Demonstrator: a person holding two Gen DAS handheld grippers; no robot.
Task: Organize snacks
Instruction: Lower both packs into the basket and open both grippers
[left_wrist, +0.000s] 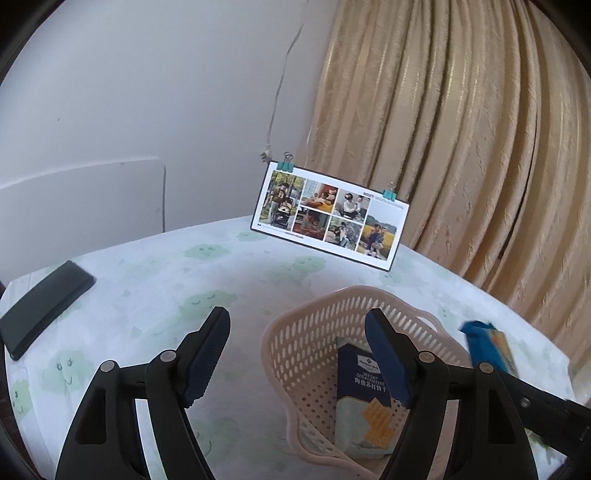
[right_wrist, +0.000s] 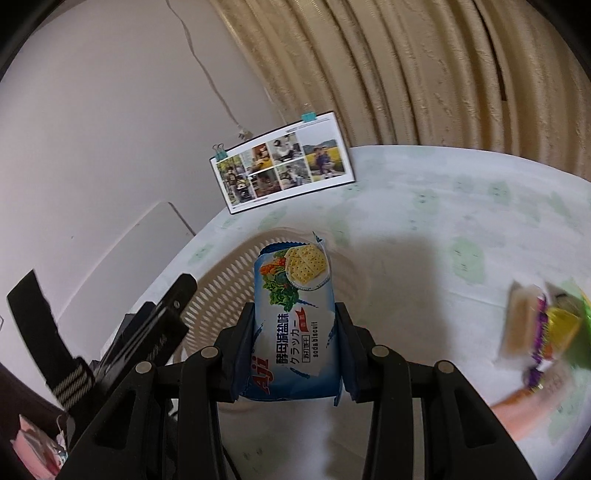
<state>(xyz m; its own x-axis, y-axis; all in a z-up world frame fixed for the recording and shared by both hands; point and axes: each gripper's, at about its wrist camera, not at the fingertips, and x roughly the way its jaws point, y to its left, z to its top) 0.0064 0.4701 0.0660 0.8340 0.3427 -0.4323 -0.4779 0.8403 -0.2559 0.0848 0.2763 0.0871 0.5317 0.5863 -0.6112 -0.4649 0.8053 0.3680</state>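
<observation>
The right gripper (right_wrist: 295, 345) is clamped on a blue biscuit pack (right_wrist: 293, 317), its pads squeezing the pack's lower half from both sides while the top half sticks out forward, free. In my judgement that is the main risk: the wrapper is slick and soft, so the pack may slide in the pads or pivot about them as it is tipped toward the basket (right_wrist: 221, 291), and a hard squeeze could crack the crackers inside. In the right wrist view the pack's far end hangs over the basket's rim at 12 o'clock, so letting go too early could land it on the rim and tip the light basket, or drop it on the table (right_wrist: 406, 229).

The left gripper (left_wrist: 297, 349) hovers with its jaws spread wide and nothing between them, just over the basket's near side, with a pale cracker bag (left_wrist: 364, 398) standing inside at about 5 o'clock. The right gripper comes in from 3 o'clock in that view, blurred, so the two tools are close and could knock together over the basket; the left one may need to clear out.

At 3 o'clock in the right view more snacks (right_wrist: 543, 321) lie blurred on the table, too smeared to name. Farther off, a dark phone-like slab (left_wrist: 44, 302) lies at 9 o'clock in the left view, and a photo card (left_wrist: 328, 216) stands at 12 o'clock before the curtain (left_wrist: 461, 129).
</observation>
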